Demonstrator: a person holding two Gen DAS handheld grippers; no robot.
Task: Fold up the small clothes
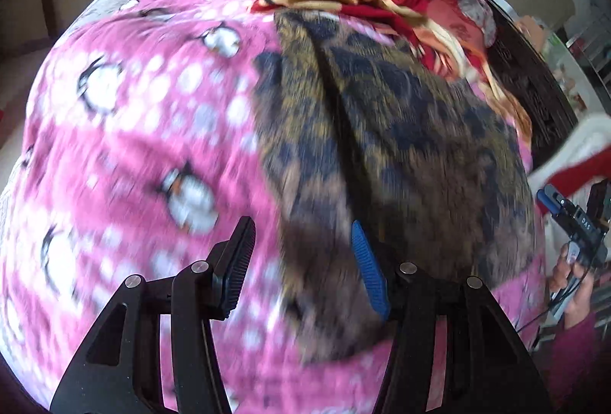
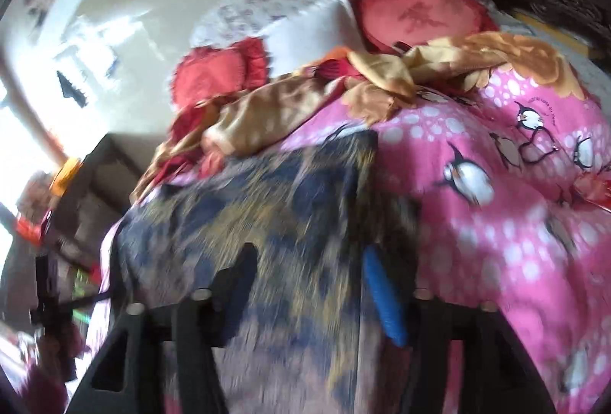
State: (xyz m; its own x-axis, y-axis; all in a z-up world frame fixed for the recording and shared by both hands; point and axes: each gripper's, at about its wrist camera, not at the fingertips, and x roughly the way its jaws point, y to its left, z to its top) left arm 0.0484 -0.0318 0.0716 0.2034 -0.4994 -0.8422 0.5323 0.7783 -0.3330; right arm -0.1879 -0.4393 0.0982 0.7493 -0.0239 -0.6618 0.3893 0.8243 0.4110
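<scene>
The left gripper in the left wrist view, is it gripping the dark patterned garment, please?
No, the left gripper is open, its fingers apart above the dark patterned garment, pinching nothing.

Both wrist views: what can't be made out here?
- Patterned garment: motion blur in both views hides its type and fold state.
- Right gripper: blurred; contact with the garment unclear.
- Left gripper: jaws open; whether the blue pad touches cloth is unclear.
- Pink penguin blanket: cut off by frame edges.
</scene>
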